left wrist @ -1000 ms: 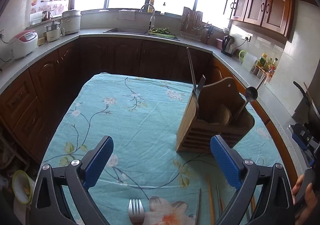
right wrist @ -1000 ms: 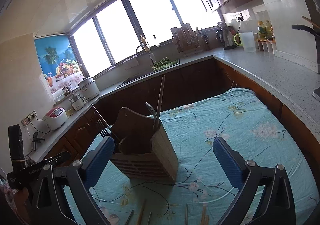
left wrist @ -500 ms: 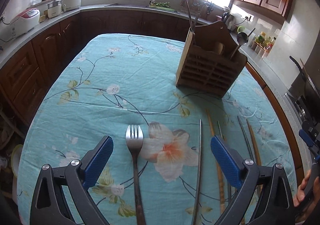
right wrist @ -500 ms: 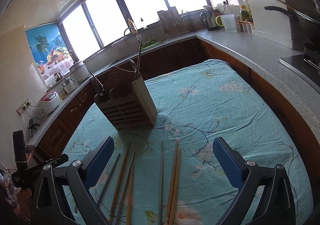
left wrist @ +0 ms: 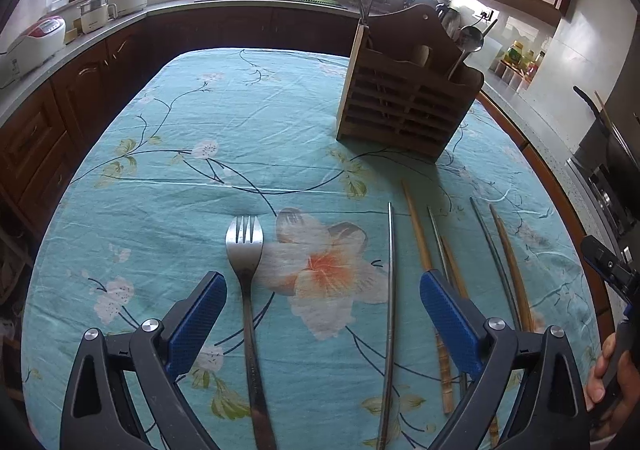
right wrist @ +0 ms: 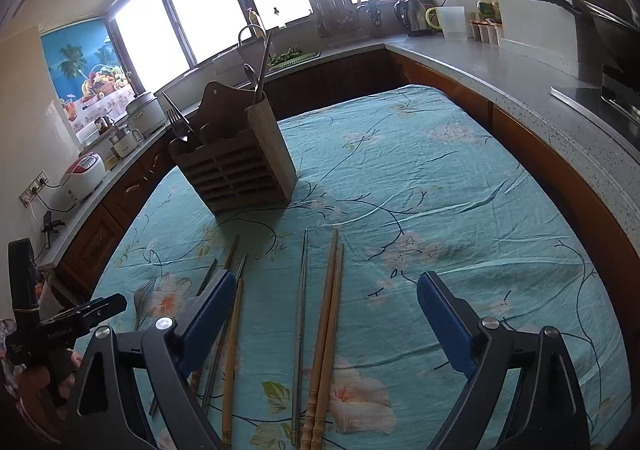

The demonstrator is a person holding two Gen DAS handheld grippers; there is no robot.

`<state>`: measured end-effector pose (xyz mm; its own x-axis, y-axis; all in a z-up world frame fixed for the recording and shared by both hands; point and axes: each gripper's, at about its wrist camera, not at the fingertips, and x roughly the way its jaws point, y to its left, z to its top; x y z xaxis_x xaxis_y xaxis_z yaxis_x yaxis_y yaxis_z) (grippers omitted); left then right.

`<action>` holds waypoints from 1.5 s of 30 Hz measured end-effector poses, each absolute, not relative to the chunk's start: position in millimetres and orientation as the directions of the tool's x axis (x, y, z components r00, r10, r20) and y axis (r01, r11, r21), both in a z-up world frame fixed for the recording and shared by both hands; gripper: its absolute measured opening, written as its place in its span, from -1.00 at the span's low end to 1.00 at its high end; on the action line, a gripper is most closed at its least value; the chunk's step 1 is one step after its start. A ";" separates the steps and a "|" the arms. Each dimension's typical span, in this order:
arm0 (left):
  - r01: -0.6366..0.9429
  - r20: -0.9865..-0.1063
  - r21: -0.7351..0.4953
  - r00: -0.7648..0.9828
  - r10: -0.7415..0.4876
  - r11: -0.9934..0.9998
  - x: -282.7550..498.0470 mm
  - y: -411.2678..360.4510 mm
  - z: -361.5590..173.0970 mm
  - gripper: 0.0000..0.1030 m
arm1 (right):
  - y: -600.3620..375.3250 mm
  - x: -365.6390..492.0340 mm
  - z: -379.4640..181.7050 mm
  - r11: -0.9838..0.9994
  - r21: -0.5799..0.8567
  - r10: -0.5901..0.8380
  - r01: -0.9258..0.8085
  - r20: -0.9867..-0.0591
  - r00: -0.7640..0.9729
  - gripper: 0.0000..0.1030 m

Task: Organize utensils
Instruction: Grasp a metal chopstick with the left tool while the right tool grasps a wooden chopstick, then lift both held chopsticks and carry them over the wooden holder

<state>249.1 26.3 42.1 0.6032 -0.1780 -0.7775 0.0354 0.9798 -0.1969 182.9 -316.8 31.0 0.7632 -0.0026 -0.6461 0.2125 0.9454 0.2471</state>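
Left gripper [left wrist: 323, 308] tilted steeply down over the teal floral tablecloth [left wrist: 180, 169], jaws wide, nothing clamped. Steel fork [left wrist: 246, 290] lies flat between its blue pads, just beside the left pad [left wrist: 196, 324], tines pointing away; one metal chopstick [left wrist: 390, 314] also lies inside the gap, nearer the right pad. More chopsticks, wooden and metal [left wrist: 500, 262], fan out to the right on the cloth. Wooden utensil holder [left wrist: 404, 105] stands upright further back, spoon [left wrist: 468, 41] and other handles sticking out.

Right gripper [right wrist: 322, 310] angled down over the chopstick row, jaws wide but closing, pads not pressing anything. A metal chopstick [right wrist: 300, 322] and a wooden pair [right wrist: 328, 326] lie between the pads; another wooden one [right wrist: 232, 354] runs under the left pad. Holder [right wrist: 236, 153] stands beyond, left of centre. Person's hand [right wrist: 44, 374] grips the left tool's handle at far left edge.
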 end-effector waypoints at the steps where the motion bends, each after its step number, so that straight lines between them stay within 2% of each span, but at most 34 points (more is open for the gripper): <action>1: 0.042 -0.781 -0.190 0.599 -0.177 0.981 251.2 23.6 41.3 0.89 | -316.7 185.6 30.2 0.946 0.248 0.003 0.209 -0.649 0.761 0.65; 3: 0.055 -0.787 -0.173 0.592 -0.172 0.983 257.0 16.5 39.4 0.86 | -316.3 191.9 27.8 0.948 0.244 0.007 0.205 -0.660 0.751 0.51; 5: 0.076 -0.798 -0.163 0.577 -0.177 0.984 265.7 10.1 36.8 0.75 | -316.4 199.8 24.9 0.949 0.246 0.019 0.198 -0.671 0.741 0.36; 7: 0.099 -0.812 -0.171 0.550 -0.197 0.980 277.6 4.8 32.6 0.53 | -316.6 208.7 22.1 0.951 0.240 0.024 0.193 -0.682 0.731 0.21; 11: 0.130 -0.830 -0.182 0.511 -0.223 0.975 301.2 -3.8 23.1 0.39 | -318.0 230.1 13.4 0.954 0.235 0.039 0.184 -0.708 0.705 0.03; 16: 0.165 -0.856 -0.181 0.459 -0.238 0.969 327.8 -14.8 8.8 0.13 | -318.0 260.6 -3.1 0.962 0.208 0.042 0.177 -0.754 0.656 -0.32; 19: 0.182 -0.865 -0.180 0.440 -0.243 0.967 340.6 -20.2 2.4 0.05 | -318.5 277.5 -14.1 0.967 0.188 0.041 0.174 -0.783 0.621 -0.49; 23: 0.202 -0.873 -0.190 0.413 -0.260 0.961 356.5 -26.4 -5.5 -0.05 | -318.4 293.8 -22.3 0.974 0.154 0.027 0.164 -0.804 0.594 -0.50; 24: 0.209 -0.875 -0.188 0.407 -0.261 0.960 360.7 -28.8 -7.9 -0.13 | -317.1 297.3 -25.1 0.977 0.142 0.022 0.159 -0.809 0.588 -0.52; 29: 0.255 -0.883 -0.112 0.418 -0.214 0.960 370.5 -45.6 -16.3 -0.37 | -310.5 308.4 -36.0 0.989 0.073 -0.009 0.125 -0.833 0.554 -0.66; 32: 0.273 -0.881 -0.060 0.438 -0.179 0.960 369.5 -55.0 -18.7 -0.56 | -306.2 308.4 -37.8 0.993 0.046 -0.025 0.113 -0.832 0.555 -0.81; 35: 0.298 -0.877 -0.042 0.446 -0.177 0.954 366.6 -63.3 -20.2 -0.90 | -306.6 308.4 -37.1 0.993 0.057 -0.012 0.106 -0.832 0.555 -0.87; 39: 0.287 -0.873 -0.086 0.440 -0.211 0.954 365.8 -58.4 -18.6 -0.93 | -307.8 306.7 -28.6 0.990 0.100 0.024 0.103 -0.823 0.568 -0.90; 45: 0.243 -0.827 -0.156 0.498 -0.261 0.957 349.2 -27.9 15.0 -0.94 | -303.7 287.1 8.0 0.984 0.153 0.060 0.089 -0.763 0.644 -0.91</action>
